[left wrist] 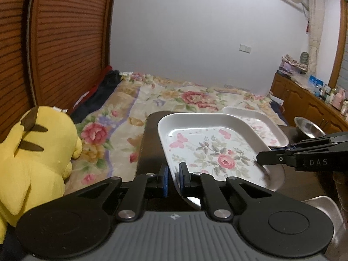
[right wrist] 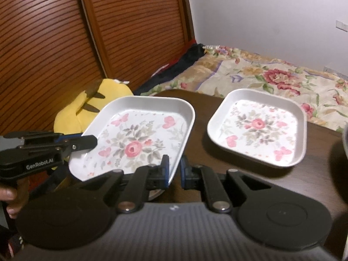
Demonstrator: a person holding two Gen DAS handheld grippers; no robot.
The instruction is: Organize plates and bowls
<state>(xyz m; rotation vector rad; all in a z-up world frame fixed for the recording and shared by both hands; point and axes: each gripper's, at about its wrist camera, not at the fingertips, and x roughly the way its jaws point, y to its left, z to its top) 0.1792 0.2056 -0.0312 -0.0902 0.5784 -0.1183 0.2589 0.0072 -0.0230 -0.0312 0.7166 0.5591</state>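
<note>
A square white plate (left wrist: 217, 152) with a pink rose print is held tilted above the dark table (left wrist: 150, 143). My left gripper (left wrist: 174, 175) is shut on its near rim, and the rim runs between the blue pads. My right gripper (right wrist: 174, 169) is shut on the opposite rim of the same plate (right wrist: 139, 134). Each gripper shows in the other's view: the right gripper (left wrist: 267, 158) at the plate's right edge, the left gripper (right wrist: 87, 141) at its left corner. A second, matching floral plate (right wrist: 258, 128) lies flat on the table (right wrist: 206, 100) to the right.
A metal bowl (left wrist: 308, 128) stands at the table's far right, and another pale metal piece (left wrist: 322, 204) shows at the lower right. A yellow plush toy (right wrist: 104, 95) sits left of the table on the floral bedspread (right wrist: 271, 76). Wooden slatted doors (right wrist: 54, 43) close off the left.
</note>
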